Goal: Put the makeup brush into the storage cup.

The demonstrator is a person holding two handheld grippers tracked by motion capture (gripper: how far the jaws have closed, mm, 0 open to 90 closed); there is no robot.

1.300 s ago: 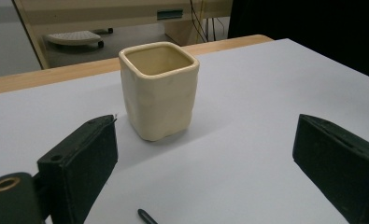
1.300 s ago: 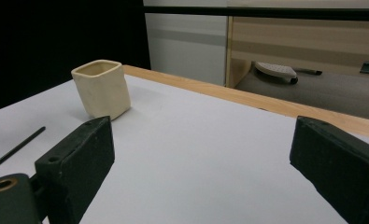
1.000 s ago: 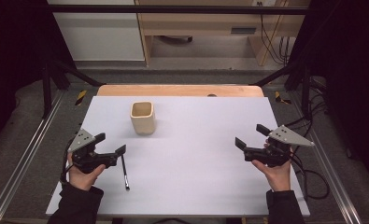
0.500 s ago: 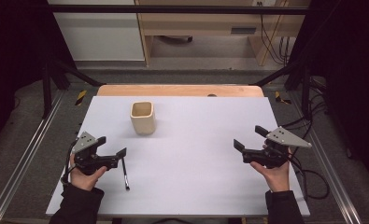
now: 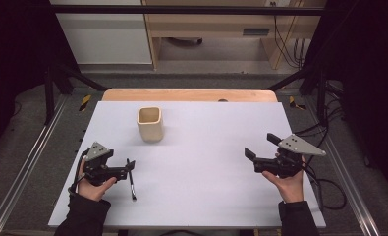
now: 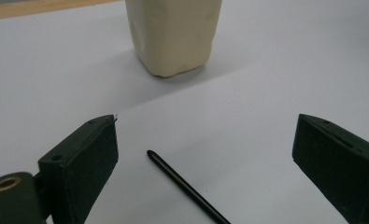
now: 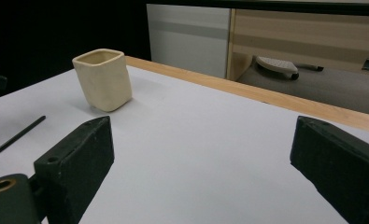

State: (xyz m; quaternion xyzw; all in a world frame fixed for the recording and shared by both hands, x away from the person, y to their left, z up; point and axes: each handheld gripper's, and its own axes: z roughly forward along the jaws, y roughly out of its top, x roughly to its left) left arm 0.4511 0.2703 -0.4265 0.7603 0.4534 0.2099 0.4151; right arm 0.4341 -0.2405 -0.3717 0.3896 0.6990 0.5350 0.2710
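A cream square cup (image 5: 149, 124) stands upright on the white table (image 5: 206, 147), left of centre. A thin black brush (image 5: 131, 179) lies flat near the front left. My left gripper (image 5: 122, 161) is low over the brush's far end, open. In the left gripper view (image 6: 205, 126) the brush (image 6: 187, 189) lies on the table between the jaws, untouched, with the cup (image 6: 175, 35) beyond. My right gripper (image 5: 261, 146) hovers open at the right side, holding nothing. The right gripper view (image 7: 203, 125) looks across at the cup (image 7: 102, 79) and the brush (image 7: 16, 135).
A wooden strip (image 5: 189, 95) borders the table's far edge. Metal rails (image 5: 27, 162) run along both sides, and cables (image 5: 329, 187) trail off the right. A cabinet and a wooden shelf (image 5: 206, 29) stand beyond the table.
The left gripper has drawn back toward the person and now sits over the brush's far end. The right gripper has shifted slightly nearer. Cup and brush have not moved.
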